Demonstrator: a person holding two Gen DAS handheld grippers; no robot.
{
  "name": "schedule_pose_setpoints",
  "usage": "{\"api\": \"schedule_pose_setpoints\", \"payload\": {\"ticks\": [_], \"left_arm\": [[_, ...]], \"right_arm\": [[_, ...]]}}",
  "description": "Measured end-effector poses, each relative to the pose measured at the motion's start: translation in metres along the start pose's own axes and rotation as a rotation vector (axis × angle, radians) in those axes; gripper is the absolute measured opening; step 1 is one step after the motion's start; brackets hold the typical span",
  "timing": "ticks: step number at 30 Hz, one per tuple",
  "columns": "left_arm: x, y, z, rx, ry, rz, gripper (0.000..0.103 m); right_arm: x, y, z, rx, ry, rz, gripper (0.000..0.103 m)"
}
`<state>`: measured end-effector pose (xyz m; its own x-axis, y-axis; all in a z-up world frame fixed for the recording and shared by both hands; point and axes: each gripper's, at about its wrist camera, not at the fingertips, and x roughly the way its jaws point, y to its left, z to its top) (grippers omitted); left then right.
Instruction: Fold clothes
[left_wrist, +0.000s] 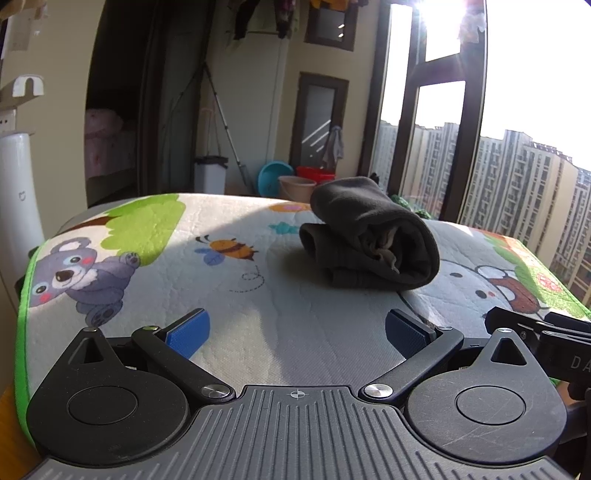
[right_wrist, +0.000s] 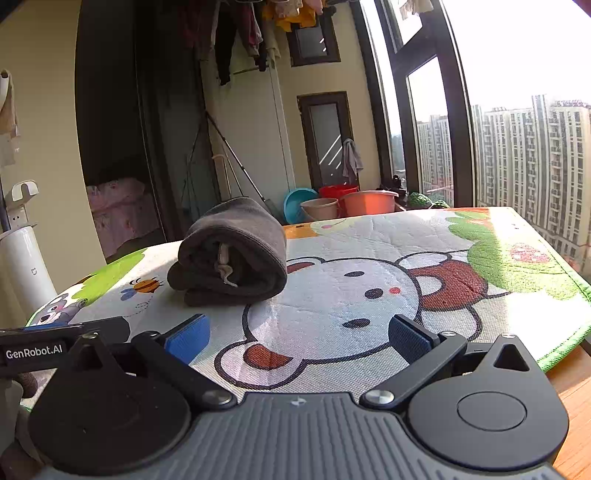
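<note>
A dark grey garment (left_wrist: 373, 240) lies folded into a thick bundle on the cartoon-print mat (left_wrist: 258, 317), with a pale drawstring showing in its open end. It also shows in the right wrist view (right_wrist: 232, 254), left of centre. My left gripper (left_wrist: 297, 332) is open and empty, held low over the mat in front of the bundle. My right gripper (right_wrist: 299, 339) is open and empty, over the white bear print on the mat (right_wrist: 369, 236), to the right of the bundle. Neither gripper touches the garment.
The right gripper's body (left_wrist: 546, 332) sits close to the right of my left gripper. The mat's green border (right_wrist: 565, 343) ends at a wooden table edge (right_wrist: 572, 398). Plastic basins (right_wrist: 347, 203) stand beyond the mat. A white appliance (left_wrist: 18, 199) stands at left.
</note>
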<state>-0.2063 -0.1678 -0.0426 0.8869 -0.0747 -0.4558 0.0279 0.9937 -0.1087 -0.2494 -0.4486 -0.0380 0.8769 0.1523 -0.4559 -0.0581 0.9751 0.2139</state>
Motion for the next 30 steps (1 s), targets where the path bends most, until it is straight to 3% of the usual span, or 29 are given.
{"api": "schedule_pose_setpoints", "payload": {"ticks": [30], "left_arm": [[0.0007,-0.0002,0.0000,-0.004,0.004,0.001,0.103]], "right_arm": [[-0.0005,-0.0002,-0.0007,0.001,-0.003,-0.003,0.103]]}}
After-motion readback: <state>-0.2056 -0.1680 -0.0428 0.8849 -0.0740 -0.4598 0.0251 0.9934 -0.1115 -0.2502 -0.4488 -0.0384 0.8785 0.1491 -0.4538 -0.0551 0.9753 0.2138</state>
